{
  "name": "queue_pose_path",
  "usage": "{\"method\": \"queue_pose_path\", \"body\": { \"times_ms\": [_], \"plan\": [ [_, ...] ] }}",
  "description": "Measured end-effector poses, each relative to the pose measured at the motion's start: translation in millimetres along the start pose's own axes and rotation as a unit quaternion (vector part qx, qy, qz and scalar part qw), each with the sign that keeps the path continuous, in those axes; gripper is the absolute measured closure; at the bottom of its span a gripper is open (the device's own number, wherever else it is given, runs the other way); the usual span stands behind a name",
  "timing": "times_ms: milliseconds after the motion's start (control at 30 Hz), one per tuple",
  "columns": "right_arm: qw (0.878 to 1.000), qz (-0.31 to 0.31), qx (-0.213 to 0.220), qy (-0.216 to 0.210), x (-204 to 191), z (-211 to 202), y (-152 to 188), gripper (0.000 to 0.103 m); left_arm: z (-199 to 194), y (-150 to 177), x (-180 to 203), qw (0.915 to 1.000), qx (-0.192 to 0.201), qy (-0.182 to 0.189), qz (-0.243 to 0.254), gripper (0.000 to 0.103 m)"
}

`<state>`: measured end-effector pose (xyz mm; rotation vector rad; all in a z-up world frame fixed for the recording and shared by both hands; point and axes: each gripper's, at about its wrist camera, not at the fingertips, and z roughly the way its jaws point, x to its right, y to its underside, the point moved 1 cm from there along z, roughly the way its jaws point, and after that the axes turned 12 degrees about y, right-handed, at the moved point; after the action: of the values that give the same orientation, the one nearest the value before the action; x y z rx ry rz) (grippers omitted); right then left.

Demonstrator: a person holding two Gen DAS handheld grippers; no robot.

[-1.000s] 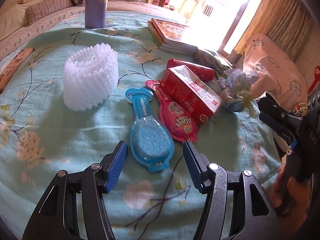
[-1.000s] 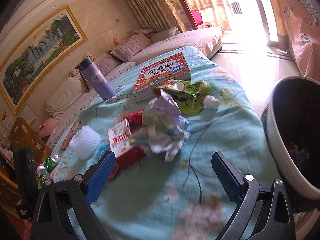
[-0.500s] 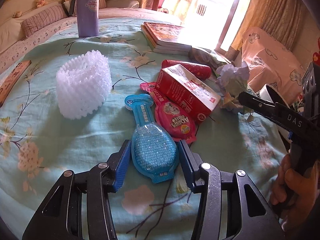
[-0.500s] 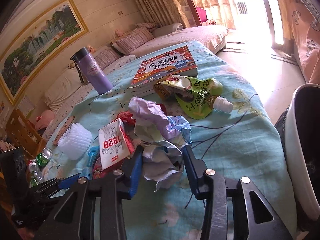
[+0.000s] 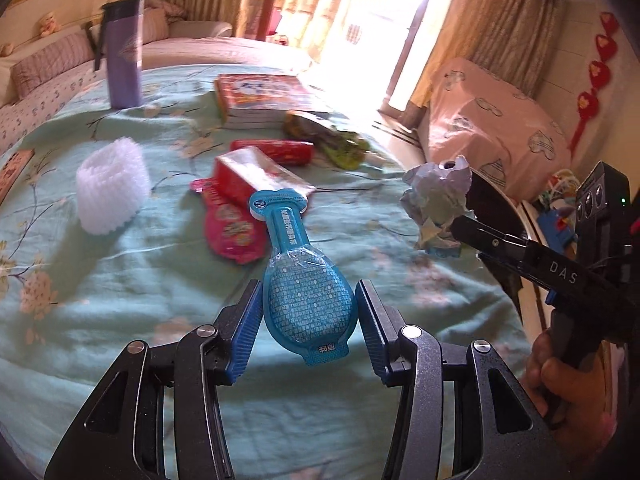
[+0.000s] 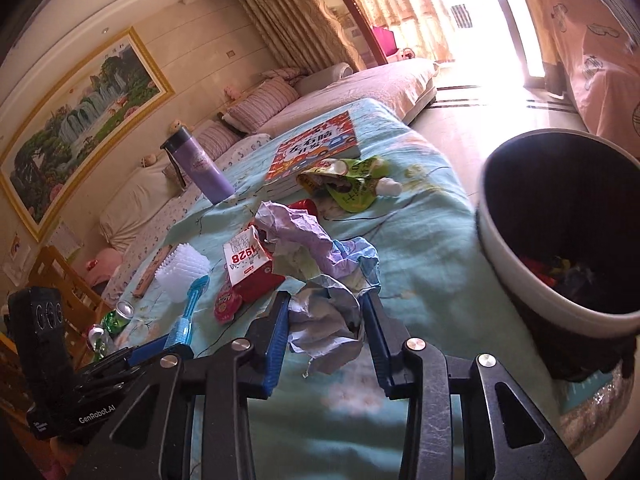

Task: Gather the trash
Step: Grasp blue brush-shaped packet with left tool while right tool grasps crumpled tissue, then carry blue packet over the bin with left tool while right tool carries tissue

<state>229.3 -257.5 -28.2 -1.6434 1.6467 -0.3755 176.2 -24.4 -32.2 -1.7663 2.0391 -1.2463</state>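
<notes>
Blue blister pack (image 5: 306, 300), bulb-shaped with a long neck, gripped at its wide end between the blue fingers (image 5: 244, 332) of the left gripper (image 5: 309, 320); its neck points away over the teal floral cloth of the table (image 5: 120, 280), and the pack appears raised clear of the cloth. The left jaws closed further within the past second and now press on both sides of the pack. Crumpled paper wad (image 6: 320, 280), lilac, white and pale blue, clamped between the fingers (image 6: 276, 340) of the right gripper (image 6: 325, 336), whose jaws likewise closed on it during the past second; the upper part of the wad bulges above the fingers. In the left wrist view the same wad (image 5: 438, 204) sits at the tip of the right gripper, near the table's right edge. Beside the held items lie a pink sachet (image 5: 232, 228), a red carton (image 5: 256, 178), a red tube (image 5: 276, 151) and a green spouted pouch (image 6: 352, 184). A white foam net sleeve (image 5: 112, 188) stands upright to the left. Farther off are a stack of books (image 5: 260, 96) and a purple flask (image 5: 125, 54). A dark bin with a white rim (image 6: 560, 292) stands just beside the table edge, already holding some scraps.
</notes>
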Motion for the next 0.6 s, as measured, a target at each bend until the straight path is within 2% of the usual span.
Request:
{"method": "queue_pose_path", "body": {
  "times_ms": [600],
  "plan": [
    [0.996, 0.072, 0.041, 0.036, 77, -61, 10, 0.066, 32, -6, 83, 0.997, -0.021, 0.042, 0.06, 0.057]
  ]
}}
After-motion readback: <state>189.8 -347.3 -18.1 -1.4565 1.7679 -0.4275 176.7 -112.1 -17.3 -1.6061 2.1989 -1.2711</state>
